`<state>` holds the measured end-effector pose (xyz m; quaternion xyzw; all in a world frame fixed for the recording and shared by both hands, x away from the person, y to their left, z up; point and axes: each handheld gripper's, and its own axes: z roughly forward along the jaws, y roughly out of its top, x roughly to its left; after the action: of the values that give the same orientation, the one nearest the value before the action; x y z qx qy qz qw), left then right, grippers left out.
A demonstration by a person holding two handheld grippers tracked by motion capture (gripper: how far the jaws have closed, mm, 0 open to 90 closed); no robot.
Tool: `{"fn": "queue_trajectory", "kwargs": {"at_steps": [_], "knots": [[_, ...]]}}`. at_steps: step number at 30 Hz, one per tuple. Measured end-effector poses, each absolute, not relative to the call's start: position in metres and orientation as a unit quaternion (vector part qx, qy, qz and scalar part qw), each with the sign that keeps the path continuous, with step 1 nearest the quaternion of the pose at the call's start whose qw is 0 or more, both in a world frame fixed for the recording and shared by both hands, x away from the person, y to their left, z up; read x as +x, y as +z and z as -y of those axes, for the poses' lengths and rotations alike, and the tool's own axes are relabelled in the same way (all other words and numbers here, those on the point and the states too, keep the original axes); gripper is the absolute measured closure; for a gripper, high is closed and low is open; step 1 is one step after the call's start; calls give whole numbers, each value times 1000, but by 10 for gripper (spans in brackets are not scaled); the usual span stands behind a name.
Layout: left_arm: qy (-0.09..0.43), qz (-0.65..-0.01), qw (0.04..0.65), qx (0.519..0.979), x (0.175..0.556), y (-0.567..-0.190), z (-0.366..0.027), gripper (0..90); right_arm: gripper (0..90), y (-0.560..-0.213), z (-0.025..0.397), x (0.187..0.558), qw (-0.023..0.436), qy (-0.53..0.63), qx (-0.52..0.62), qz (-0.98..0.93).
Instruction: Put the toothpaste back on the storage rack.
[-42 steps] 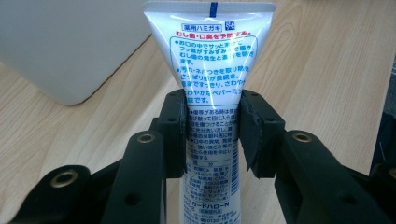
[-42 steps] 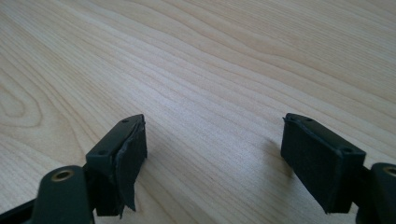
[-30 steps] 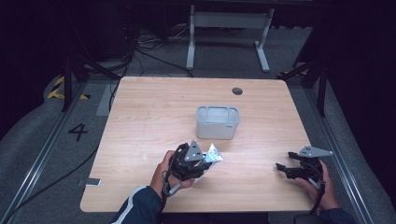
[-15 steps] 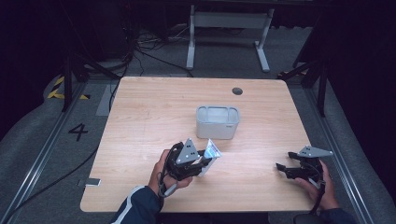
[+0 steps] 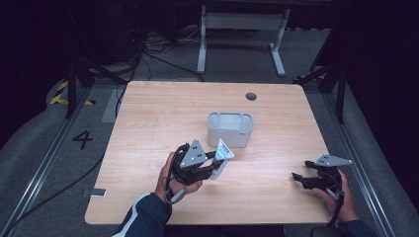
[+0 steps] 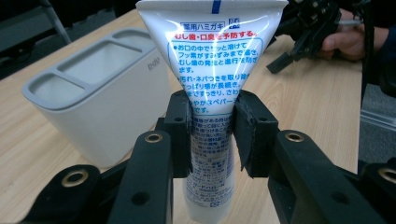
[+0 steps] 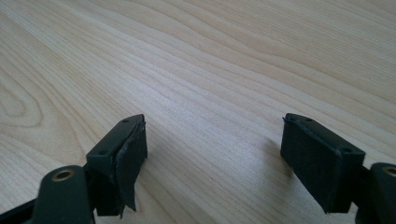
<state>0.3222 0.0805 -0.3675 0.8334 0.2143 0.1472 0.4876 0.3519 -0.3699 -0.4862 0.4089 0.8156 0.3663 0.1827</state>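
Clamped between the jaws of the left gripper (image 5: 213, 167): a white plastic toothpaste tube printed with blue and red Japanese text (image 6: 212, 88), pinched at its narrowing middle with the flat crimped end fanning out ahead of the pads and the cap end hanging below them. Just ahead and to that gripper's left, a pale grey rectangular holder with a darker divided rim (image 6: 100, 100), on a light wooden table (image 5: 163, 118). Resting low near the table's edge, well apart from the holder, the right gripper (image 7: 212, 156), jaws spread wide over bare wood, empty. Likely trouble: a soft, glossy tube twisting or slipping in the pads, or the broad crimp catching on the rim dividers if lowered askew. Cut off below the frame in the left gripper view, the cap; unreadable from here, the compartments' depth and contents.
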Motion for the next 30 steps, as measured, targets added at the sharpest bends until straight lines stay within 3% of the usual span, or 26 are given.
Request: {"fn": "queue_trajectory", "kwargs": {"at_steps": [30], "knots": [[162, -206, 540, 800, 364, -320, -77, 692, 236, -486, 370, 352, 182, 367, 409, -815]]}}
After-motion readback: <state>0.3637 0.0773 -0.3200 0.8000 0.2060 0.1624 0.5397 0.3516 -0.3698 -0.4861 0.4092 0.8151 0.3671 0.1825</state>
